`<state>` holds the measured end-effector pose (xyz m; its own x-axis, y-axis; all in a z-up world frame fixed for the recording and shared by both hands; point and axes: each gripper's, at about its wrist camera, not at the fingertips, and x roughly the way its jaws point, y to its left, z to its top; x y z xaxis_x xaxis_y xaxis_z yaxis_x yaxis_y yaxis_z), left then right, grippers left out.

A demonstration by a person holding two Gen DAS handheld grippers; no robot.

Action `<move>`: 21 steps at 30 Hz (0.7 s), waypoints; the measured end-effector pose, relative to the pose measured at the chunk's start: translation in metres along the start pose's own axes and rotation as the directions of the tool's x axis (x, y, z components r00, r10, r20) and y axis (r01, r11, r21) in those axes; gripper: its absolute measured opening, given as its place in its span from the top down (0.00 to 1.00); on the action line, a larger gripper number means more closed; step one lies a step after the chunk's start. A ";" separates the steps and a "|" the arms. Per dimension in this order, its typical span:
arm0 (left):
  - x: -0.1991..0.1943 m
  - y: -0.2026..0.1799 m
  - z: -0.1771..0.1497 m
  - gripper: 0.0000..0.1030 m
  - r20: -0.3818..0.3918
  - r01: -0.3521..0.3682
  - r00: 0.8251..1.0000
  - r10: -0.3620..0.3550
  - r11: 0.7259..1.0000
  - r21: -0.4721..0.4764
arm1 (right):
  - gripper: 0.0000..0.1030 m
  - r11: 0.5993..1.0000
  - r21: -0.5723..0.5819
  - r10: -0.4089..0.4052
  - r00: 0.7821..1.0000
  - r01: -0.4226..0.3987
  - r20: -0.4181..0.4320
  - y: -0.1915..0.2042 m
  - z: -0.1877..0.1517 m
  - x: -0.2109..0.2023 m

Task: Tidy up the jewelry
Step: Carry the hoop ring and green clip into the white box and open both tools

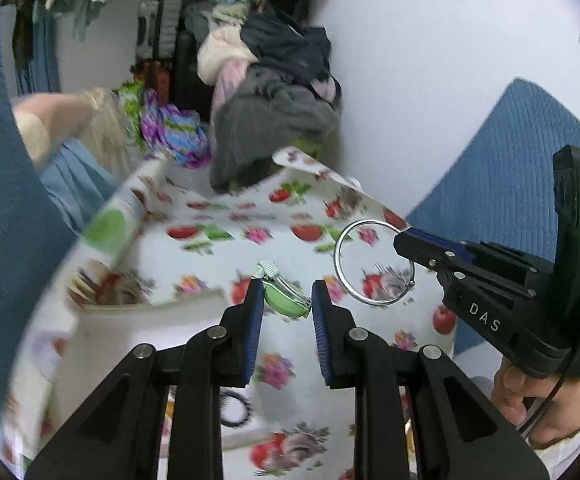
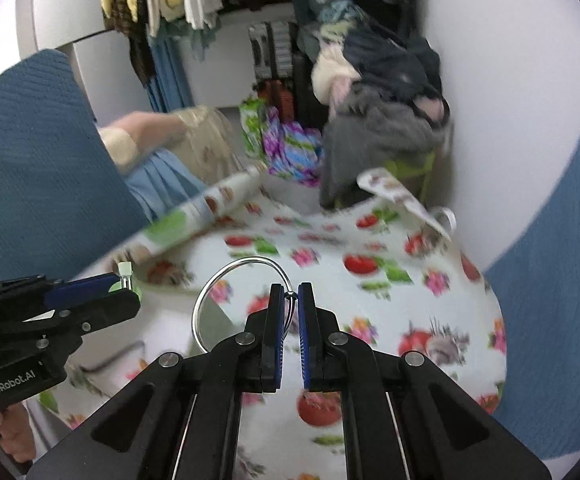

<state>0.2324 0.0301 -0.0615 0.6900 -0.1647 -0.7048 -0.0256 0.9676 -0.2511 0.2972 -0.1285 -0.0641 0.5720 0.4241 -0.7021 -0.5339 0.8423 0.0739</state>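
My left gripper (image 1: 285,292) is shut on a green hair clip (image 1: 283,300) with a silver metal clasp and holds it above the table. In the right wrist view the left gripper (image 2: 123,286) shows at the left with the clip's pale tip (image 2: 125,270) sticking up. My right gripper (image 2: 288,300) is shut on a large silver ring (image 2: 225,280), gripping its edge near the small bead. In the left wrist view the ring (image 1: 344,236) hangs from the right gripper (image 1: 404,242) to the right of the clip.
The table has a fruit-and-flower cloth (image 1: 217,236). A white box (image 1: 169,320) sits under my left gripper, and a black hair tie (image 1: 235,408) lies below it. Piled clothes (image 1: 273,92) stand behind the table. Blue quilted fabric (image 2: 37,152) flanks both sides.
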 end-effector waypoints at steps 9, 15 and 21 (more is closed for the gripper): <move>-0.023 0.063 -0.008 0.76 0.003 -0.067 0.998 0.067 0.997 -0.035 | 0.95 0.997 -0.018 0.076 0.997 -0.076 -0.012 0.069 0.013 0.020; -0.013 0.100 -0.042 0.76 -0.058 -0.103 0.993 0.099 0.992 -0.075 | 0.95 0.994 -0.038 0.103 0.992 -0.106 -0.078 0.105 -0.010 0.046; 0.003 0.127 -0.075 0.76 -0.139 -0.121 0.985 0.104 0.986 -0.118 | 0.95 0.992 -0.026 0.119 0.980 -0.125 -0.160 0.120 -0.043 0.065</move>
<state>0.1766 0.1379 -0.1453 0.5762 -0.0877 -0.8126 -0.1944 0.9510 -0.2405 0.2430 -0.0140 -0.1311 0.3972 0.4625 -0.7927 -0.6171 0.7739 0.1423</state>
